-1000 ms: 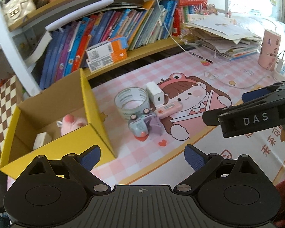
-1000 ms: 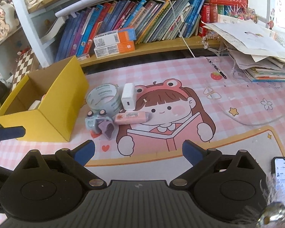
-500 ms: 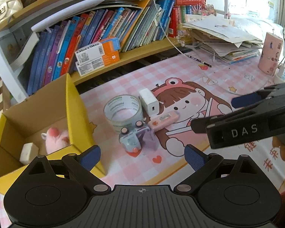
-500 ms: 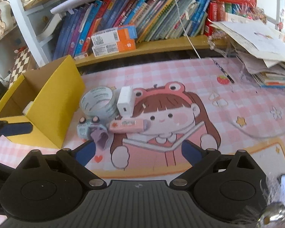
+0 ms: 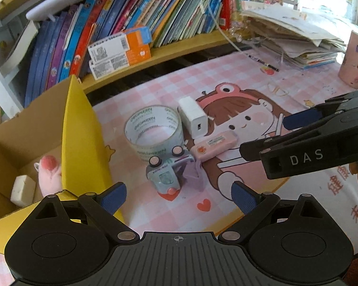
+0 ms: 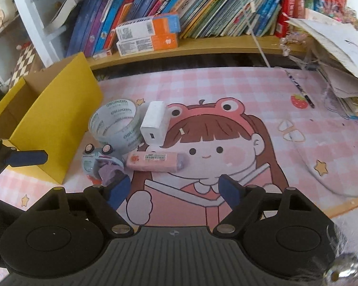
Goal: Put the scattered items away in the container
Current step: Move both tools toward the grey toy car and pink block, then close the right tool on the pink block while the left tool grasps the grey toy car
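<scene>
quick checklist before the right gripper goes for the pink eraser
1. Right gripper open and empty: ok.
2. Pink eraser lined up ahead between the fingers: ok.
3. Eraser clear of neighbours: not ok, the toy car and white charger crowd its left end and far side.
4. Left gripper open, not blocking: ok.
5. Yellow box has room: ok, only a plush toy and white block show inside.
6. Tape roll clear of the path: cannot tell.
</scene>
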Motion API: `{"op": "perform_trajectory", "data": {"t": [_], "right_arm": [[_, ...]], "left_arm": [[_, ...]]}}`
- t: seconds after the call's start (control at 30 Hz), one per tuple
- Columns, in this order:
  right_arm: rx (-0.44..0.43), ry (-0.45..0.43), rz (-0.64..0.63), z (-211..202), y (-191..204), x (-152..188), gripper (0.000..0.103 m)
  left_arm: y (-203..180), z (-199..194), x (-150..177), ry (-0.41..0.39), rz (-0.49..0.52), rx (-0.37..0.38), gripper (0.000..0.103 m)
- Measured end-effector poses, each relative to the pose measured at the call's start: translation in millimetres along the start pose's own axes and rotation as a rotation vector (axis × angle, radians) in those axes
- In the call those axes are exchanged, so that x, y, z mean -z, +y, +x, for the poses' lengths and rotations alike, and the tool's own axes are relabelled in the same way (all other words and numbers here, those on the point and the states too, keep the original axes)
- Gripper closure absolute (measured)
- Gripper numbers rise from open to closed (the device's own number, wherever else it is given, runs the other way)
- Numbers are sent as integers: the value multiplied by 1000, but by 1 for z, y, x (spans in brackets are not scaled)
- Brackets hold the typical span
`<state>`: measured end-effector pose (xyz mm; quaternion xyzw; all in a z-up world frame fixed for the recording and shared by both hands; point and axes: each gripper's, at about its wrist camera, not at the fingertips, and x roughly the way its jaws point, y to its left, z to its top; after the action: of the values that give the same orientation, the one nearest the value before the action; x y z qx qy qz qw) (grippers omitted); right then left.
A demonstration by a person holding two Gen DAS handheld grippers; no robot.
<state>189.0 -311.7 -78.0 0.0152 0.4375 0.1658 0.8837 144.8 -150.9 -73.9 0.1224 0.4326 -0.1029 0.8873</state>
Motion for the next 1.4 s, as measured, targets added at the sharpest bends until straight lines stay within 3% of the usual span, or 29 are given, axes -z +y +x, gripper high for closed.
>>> {"op": "perform_trajectory", "data": {"t": [0.43, 0.93, 1.03, 1.27, 1.4], "right_arm": [[-49, 47, -82, 36, -4, -19, 23], [-107, 92, -140, 53, -6, -26, 31], [-115, 106, -144, 56, -8, -27, 37], [-160, 121, -182, 59, -5, -25, 41], [-175, 130, -203, 62, -5, -26, 42]], "left_arm": [[-2, 20, -1, 16, -12, -21, 7], [-2, 25, 2, 24, -17, -34, 7], [-2, 26, 2, 24, -15, -40, 8], [3, 25, 2, 2, -43, -68, 27], [3, 29, 2, 7, -48, -63, 32]]}}
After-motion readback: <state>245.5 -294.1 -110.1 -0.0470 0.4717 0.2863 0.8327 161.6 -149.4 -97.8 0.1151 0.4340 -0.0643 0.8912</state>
